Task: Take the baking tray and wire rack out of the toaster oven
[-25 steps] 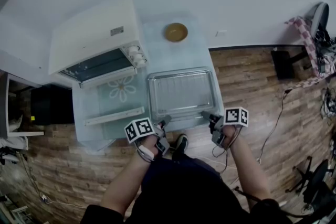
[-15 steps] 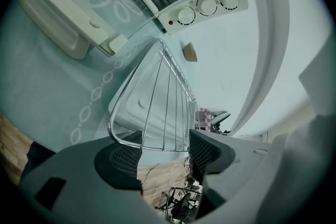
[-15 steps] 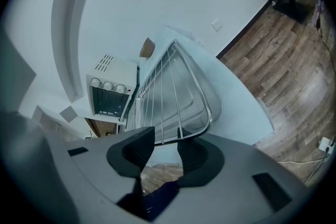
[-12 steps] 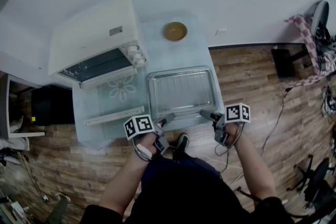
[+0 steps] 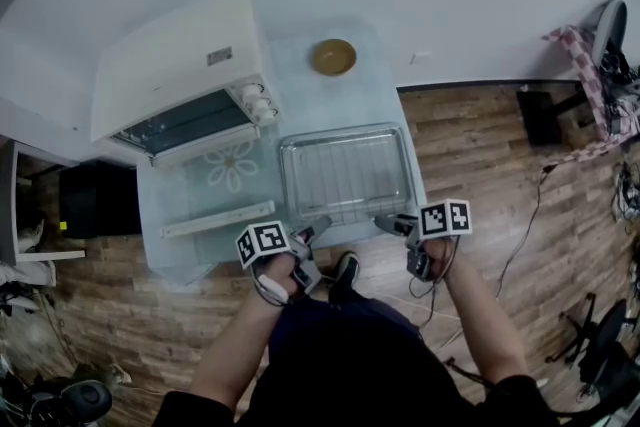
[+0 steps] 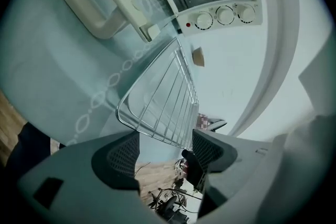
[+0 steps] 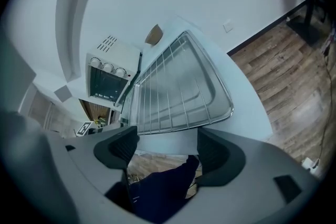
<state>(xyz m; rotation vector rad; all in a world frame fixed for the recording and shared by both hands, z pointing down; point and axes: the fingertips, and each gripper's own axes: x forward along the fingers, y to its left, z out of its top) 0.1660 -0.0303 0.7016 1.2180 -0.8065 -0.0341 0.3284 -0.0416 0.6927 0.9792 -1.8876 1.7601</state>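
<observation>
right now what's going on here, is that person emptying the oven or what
Pretty much. A person holds a gripper in each hand. The baking tray, with the wire rack lying in it, sits on the table beside the toaster oven, whose door is folded down open. The left claw and right claw are by the tray's near edge, both opening, with nothing between their pads.

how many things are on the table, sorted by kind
toaster oven: 1
baking tray: 1
wire rack, lying in the tray: 1
bowl: 1
total: 4
</observation>
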